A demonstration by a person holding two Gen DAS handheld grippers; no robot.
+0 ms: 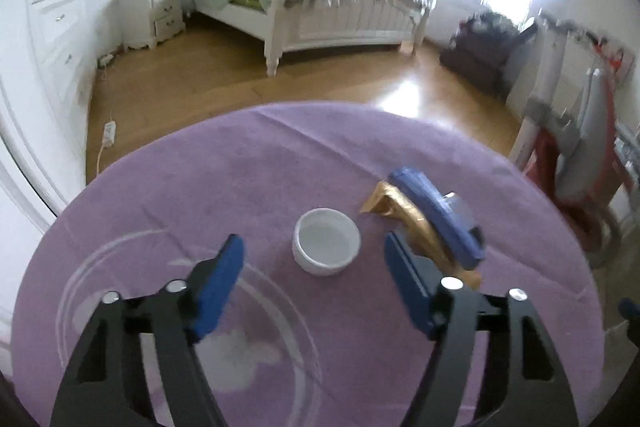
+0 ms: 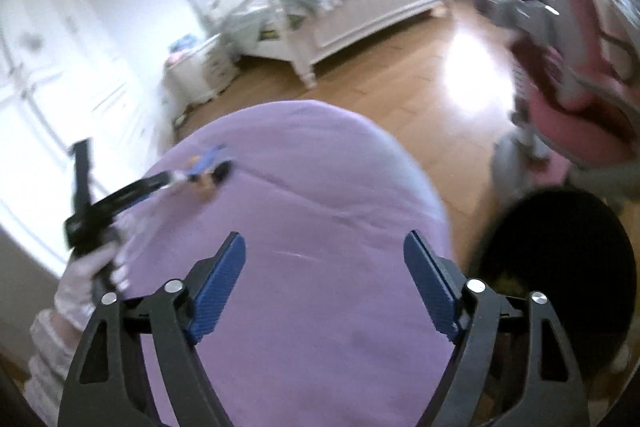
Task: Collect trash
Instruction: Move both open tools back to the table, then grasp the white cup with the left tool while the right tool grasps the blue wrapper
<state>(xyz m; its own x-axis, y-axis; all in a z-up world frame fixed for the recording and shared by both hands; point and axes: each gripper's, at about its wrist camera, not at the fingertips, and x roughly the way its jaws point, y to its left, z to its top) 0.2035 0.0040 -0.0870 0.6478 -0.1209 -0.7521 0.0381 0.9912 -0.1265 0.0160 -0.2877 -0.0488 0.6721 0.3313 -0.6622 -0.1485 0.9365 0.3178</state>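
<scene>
The trash, a crinkled gold foil wrapper, shiny and creased, lay on the counter's soft purple cloth, right of a smooth round white bowl. A blue padded piece lay across it. My left claw stood apart, astride the bowl. My right claw gaped empty above the cloth, beside a round black bin.

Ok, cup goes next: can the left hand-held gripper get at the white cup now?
Probably yes: the left hand-held gripper is open, and the white cup sits just ahead of it with only bare purple tablecloth between.
</scene>
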